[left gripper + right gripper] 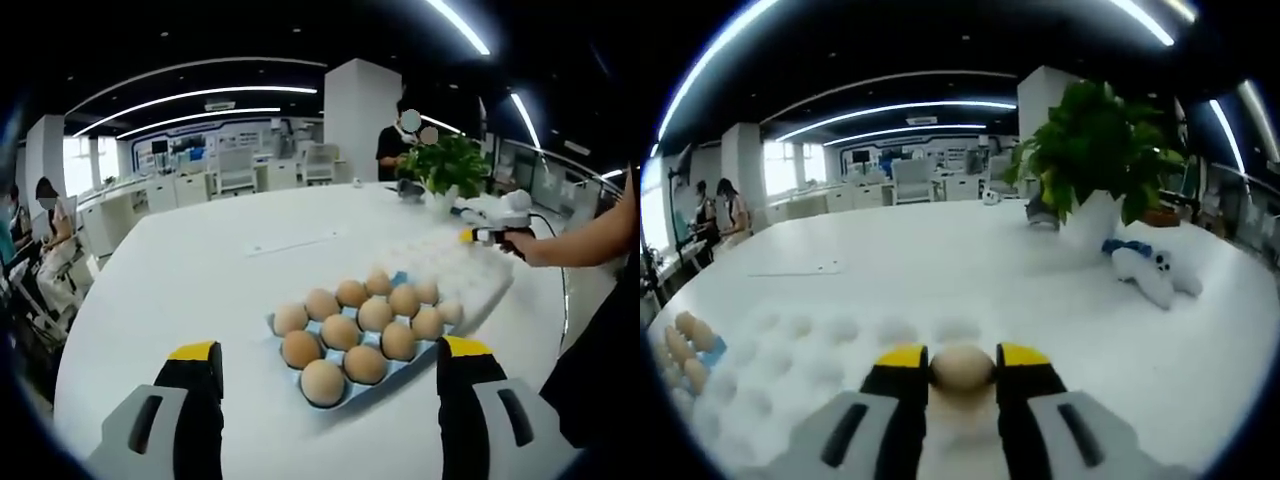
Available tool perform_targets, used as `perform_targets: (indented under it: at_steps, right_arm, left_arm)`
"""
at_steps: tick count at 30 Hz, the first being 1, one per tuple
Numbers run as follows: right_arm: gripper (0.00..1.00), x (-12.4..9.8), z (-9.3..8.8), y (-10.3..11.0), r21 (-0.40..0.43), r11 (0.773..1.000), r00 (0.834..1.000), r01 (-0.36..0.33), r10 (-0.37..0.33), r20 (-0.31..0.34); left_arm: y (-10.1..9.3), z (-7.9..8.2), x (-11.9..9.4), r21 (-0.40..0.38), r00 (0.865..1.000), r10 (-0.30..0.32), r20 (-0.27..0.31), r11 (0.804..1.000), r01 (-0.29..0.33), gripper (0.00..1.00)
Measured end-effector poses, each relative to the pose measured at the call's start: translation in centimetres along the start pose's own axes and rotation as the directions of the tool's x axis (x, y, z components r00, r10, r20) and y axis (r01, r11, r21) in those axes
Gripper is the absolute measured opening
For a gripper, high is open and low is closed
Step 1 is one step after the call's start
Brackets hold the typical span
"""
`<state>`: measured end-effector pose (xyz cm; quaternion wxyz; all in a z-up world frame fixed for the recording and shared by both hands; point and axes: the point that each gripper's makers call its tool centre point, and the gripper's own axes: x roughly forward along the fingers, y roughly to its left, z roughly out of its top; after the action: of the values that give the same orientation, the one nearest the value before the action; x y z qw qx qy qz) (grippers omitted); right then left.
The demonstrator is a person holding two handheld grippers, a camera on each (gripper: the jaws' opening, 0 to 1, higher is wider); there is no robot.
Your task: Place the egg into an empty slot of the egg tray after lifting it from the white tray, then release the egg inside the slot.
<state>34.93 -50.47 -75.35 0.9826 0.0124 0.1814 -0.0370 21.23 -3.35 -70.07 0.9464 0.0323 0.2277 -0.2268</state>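
Observation:
A blue egg tray (pixel 276 324) holding several brown eggs (pixel 340 331) lies on the white table, just ahead of my left gripper (pixel 330 348), whose jaws stand wide apart and hold nothing. A bare blue spot shows among the eggs at the tray's far end. Past it lies the white tray (pixel 472 276) with empty dimples. Above its far corner a person's hand holds my right gripper (pixel 470 236). In the right gripper view, that gripper (pixel 962 356) is shut on a brown egg (pixel 962 370) over the white tray (pixel 840 340). The blue tray's eggs (pixel 685 338) sit at the left edge.
A potted green plant (pixel 1095 150) (pixel 450 165) and a white-and-blue plush toy (pixel 1155 272) stand on the table beyond the white tray. A paper sheet (pixel 292 242) lies mid-table. A person (pixel 395 150) stands behind the table; others sit at the far left (pixel 50 225).

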Motion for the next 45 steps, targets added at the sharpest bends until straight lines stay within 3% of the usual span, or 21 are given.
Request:
perform_targets:
  at_steps: [9,15,27,34,39,45]
  right_arm:
    - [0.26,-1.1,1.6,0.6,-0.014,1.000,0.999,-0.016,0.016,0.046]
    - [0.26,-1.8,2.8,2.1,-0.012,0.998,0.995,-0.058,0.059,0.077]
    - [0.26,-2.2,3.1,5.1,-0.035,0.991,0.987,-0.130,0.132,0.090]
    - [0.26,-2.7,3.3,8.1,-0.051,0.979,0.975,-0.197,0.201,0.097]
    - [0.26,-2.9,3.2,11.2,-0.055,0.959,0.955,-0.279,0.283,0.091]
    - [0.26,-2.8,3.1,13.5,-0.055,0.939,0.935,-0.340,0.344,0.088]
  left_arm:
    - [-0.2,0.3,0.3,-0.001,1.000,-0.012,0.007,1.000,0.012,0.90]
    - [-0.3,0.2,0.3,-0.002,1.000,-0.018,0.005,1.000,0.018,0.90]
    - [-0.3,0.1,0.2,-0.002,1.000,-0.017,0.006,1.000,0.017,0.90]
    - [-0.2,-0.1,0.1,-0.005,1.000,-0.013,0.004,1.000,0.013,0.89]
    - [-0.1,-0.1,0.0,-0.005,1.000,-0.011,0.006,1.000,0.011,0.89]
    - [0.1,-0.2,-0.1,-0.010,1.000,-0.007,0.004,1.000,0.007,0.89]
